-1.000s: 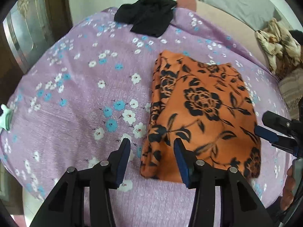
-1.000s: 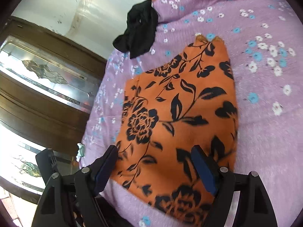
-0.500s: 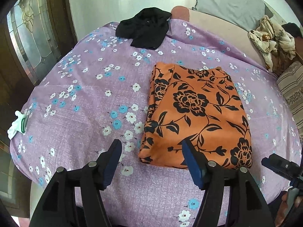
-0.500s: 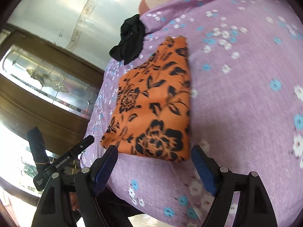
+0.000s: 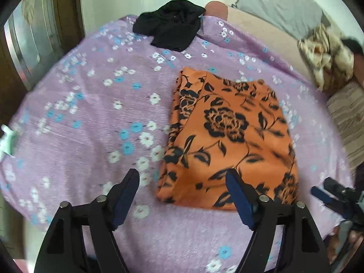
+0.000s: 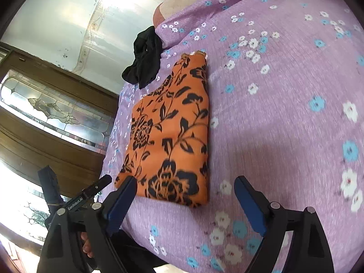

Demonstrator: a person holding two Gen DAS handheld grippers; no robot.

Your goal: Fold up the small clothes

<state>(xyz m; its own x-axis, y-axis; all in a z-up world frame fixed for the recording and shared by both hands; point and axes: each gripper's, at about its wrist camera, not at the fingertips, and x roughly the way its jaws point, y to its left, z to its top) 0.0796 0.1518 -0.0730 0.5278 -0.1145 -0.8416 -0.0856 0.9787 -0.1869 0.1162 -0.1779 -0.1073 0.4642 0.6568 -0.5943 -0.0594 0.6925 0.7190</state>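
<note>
A folded orange cloth with black flowers (image 5: 229, 134) lies flat on the purple flowered bedsheet (image 5: 95, 122); it also shows in the right wrist view (image 6: 173, 134). My left gripper (image 5: 182, 188) is open and empty, just above the cloth's near edge. My right gripper (image 6: 185, 195) is open and empty, above the cloth's near right corner; it also shows at the right edge of the left wrist view (image 5: 329, 195). A crumpled black garment (image 5: 170, 27) lies at the far edge of the bed, also seen in the right wrist view (image 6: 143, 59).
A patterned beige cloth (image 5: 327, 61) and a striped cushion (image 5: 348, 122) lie at the right. A small mint-green object (image 5: 6, 141) sits at the bed's left edge. A wooden cabinet with glass panels (image 6: 56, 118) stands to the left. A grey pillow (image 5: 277, 4) lies behind.
Both grippers pulled back from the orange cloth, then moved in closer over its near edge. The left gripper's jaws opened wider. The cloth stayed flat.
</note>
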